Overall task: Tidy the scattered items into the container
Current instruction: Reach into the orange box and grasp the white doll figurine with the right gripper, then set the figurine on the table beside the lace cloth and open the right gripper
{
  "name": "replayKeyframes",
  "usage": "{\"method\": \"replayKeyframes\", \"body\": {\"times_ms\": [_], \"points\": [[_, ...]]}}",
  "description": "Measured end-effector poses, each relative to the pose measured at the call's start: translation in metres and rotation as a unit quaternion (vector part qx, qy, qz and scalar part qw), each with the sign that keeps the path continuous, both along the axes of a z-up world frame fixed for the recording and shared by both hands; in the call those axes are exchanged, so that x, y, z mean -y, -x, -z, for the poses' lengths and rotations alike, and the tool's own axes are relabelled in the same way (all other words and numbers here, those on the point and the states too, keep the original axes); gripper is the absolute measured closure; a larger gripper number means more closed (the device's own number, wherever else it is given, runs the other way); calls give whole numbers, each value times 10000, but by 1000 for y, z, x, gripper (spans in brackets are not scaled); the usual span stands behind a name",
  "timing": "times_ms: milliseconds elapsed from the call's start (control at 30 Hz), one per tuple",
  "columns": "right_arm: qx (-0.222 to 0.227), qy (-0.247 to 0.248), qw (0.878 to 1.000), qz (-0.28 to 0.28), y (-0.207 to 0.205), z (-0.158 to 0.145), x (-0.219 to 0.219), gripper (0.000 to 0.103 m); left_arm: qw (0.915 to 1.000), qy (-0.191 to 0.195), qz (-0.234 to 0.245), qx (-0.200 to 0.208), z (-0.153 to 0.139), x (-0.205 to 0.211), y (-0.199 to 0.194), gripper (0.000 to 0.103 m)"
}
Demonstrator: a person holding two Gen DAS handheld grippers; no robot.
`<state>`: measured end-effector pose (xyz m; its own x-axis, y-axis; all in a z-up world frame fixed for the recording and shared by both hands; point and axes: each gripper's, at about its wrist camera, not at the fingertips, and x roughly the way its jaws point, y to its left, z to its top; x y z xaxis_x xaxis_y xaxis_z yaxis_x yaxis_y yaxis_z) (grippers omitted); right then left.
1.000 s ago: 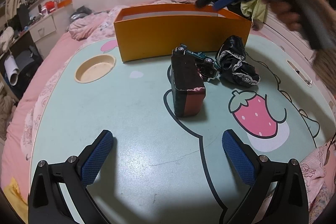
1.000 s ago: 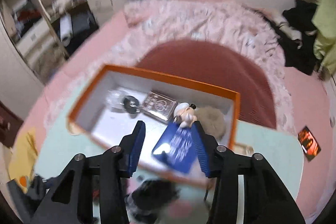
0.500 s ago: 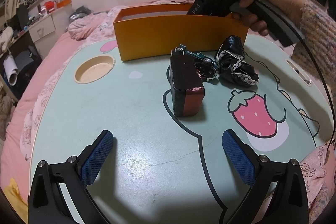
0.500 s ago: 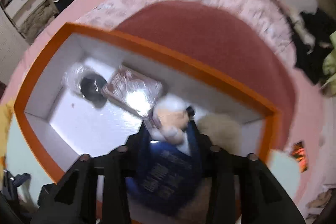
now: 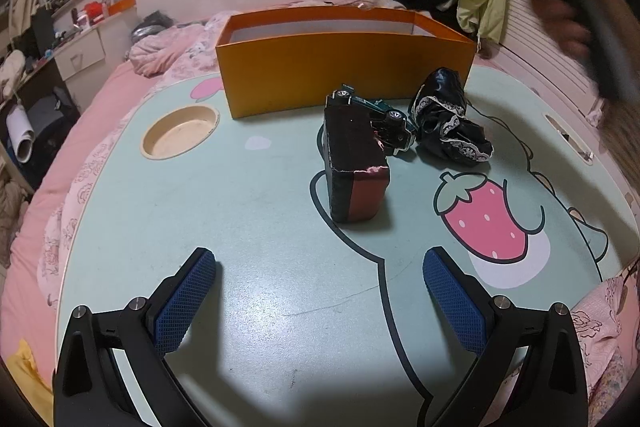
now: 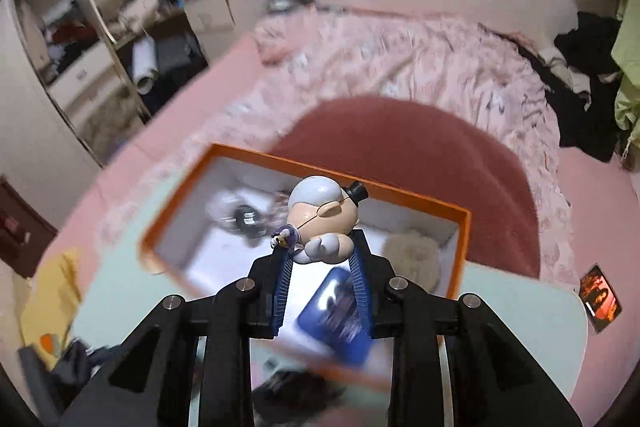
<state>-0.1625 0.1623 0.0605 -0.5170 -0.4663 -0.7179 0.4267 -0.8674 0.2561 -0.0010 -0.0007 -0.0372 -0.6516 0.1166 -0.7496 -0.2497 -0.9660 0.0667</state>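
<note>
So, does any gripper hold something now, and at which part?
The right gripper is shut on the small figurine, clamped at its lower body; the head sticks out above the pads. The left gripper is open and holds nothing.

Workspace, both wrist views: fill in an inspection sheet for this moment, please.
Surface: mint cartoon table set on a pink bed.
Job's things: orange box holding a blue card and a fluffy ball; dark case, toy car and black lace cloth lie on the table.
Clutter: nothing seen.
Grippers: left tool open, empty; right tool shut on a figurine above the box.
Cables: nothing seen.
Surroundings: shelves, clothes.
</note>
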Motion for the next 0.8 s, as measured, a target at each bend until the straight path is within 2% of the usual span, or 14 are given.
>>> {"method": "replayKeyframes", "body": {"times_ms": [167,333,433,567,633,700,733,767,800], "points": [[-230,286,9992,-138,-69,8,-11,74,10000,3,7,-2,0,0,0,0],[76,594,9969,-518,-107,40,-1,74,10000,1,16,-2,0,1,0,0],[301,576,9946,-812,-117,61,14,73,10000,3,21,-2,1,1,-1,0],[414,290,9947,-899,-117,89,36,73,10000,3,27,0,1,1,0,0],[318,308,9950,-890,-117,96,39,71,10000,1,29,-1,1,1,0,0],[153,260,9966,-770,-122,94,40,66,10000,5,35,4,2,1,0,0],[119,226,9972,-700,-124,94,40,56,10000,4,37,5,2,1,0,0],[66,216,9978,-618,-129,94,40,39,10000,3,37,4,2,1,0,0],[-26,221,9983,-539,-134,92,37,32,10000,4,37,4,2,1,0,0]]}}
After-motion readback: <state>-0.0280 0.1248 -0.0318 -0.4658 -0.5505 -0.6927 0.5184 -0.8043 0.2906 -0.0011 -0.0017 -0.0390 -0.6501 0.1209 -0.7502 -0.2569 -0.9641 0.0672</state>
